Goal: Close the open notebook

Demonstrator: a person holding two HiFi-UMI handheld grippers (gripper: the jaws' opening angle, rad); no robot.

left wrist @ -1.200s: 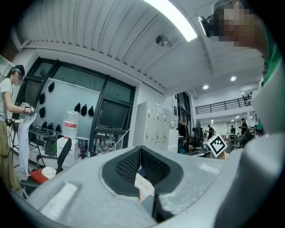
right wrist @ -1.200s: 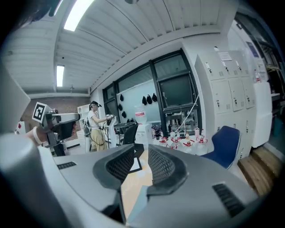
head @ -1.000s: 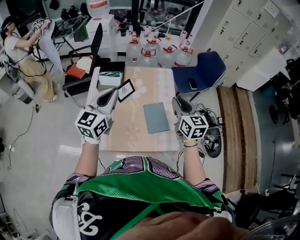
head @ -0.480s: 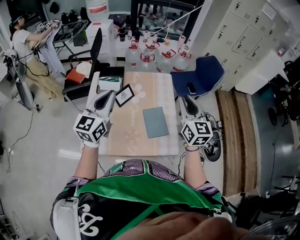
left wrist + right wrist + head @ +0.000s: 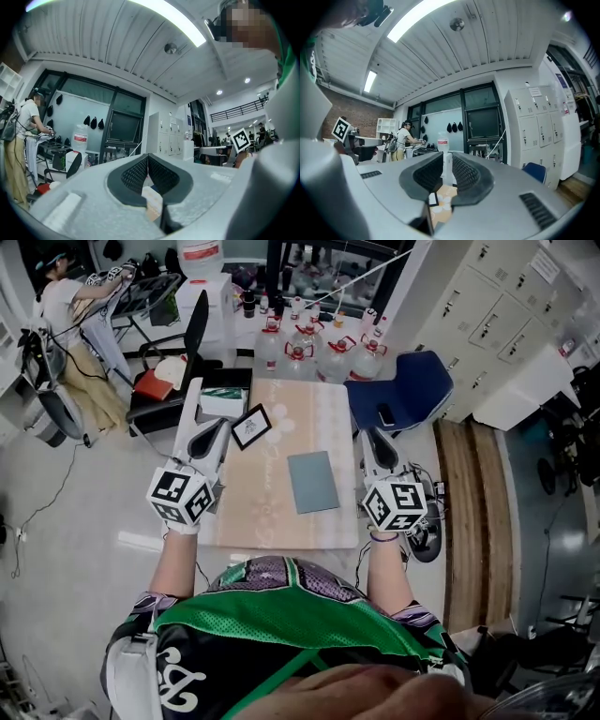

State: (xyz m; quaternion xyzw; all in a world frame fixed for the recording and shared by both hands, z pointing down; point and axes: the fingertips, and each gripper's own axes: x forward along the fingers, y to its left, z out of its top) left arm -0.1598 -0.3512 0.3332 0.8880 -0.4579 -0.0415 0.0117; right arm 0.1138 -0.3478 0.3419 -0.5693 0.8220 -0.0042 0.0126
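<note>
Nothing legible in any view.
Water jug label [image 5: 199, 251], upper left, and locker notices [image 5: 546, 260], upper right, are too small to read.

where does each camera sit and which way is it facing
Head view: on the person's head, facing steeply down at the table and grey notebook; shows forearms, left gripper, right gripper.
Left gripper view: on that gripper, facing level across the room; jaws together.
Right gripper view: likewise; jaws apart, having just closed further, nothing between them.
Both gripper views share the water jug and lockers.

Ceiling strip light [image 5: 178, 28] glares; fisheye edges darken.
</note>
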